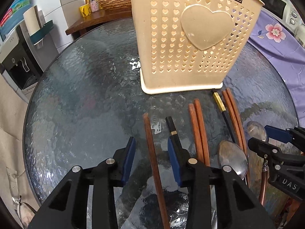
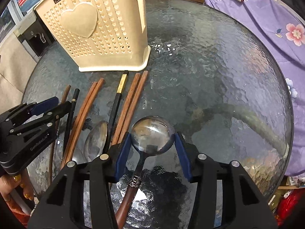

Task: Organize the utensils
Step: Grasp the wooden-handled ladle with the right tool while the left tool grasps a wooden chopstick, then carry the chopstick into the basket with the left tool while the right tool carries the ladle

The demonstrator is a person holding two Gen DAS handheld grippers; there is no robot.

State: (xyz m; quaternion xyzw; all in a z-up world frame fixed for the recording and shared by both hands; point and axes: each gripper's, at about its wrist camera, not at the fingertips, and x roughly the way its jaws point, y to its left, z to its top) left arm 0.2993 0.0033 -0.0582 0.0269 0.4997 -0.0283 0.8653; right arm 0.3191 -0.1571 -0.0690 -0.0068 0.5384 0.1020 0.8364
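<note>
Black linkage arms and blue pads of the left gripper fill the bottom of its own view, pointing down at a round textured glass table. Its jaws stand apart with a single brown wooden chopstick lying between them; neither pad presses on it, and the right-hand pad sits over a black chopstick with a gold band just beside. Further right lie a pair of brown chopsticks, another black chopstick with a gold end, a second brown pair and a metal spoon, all close together on the glass.

From the right wrist view, the right gripper has its blue pads on either side of the bowl of a metal spoon with a dark brown handle; the pads sit at the bowl's edges, though I cannot tell whether they press on it. The handle runs back toward the camera.

A cream plastic utensil holder, perforated with little hearts and bearing one large raised heart, stands upright just beyond the chopstick tips. A purple floral cloth drapes past the table's far edge
</note>
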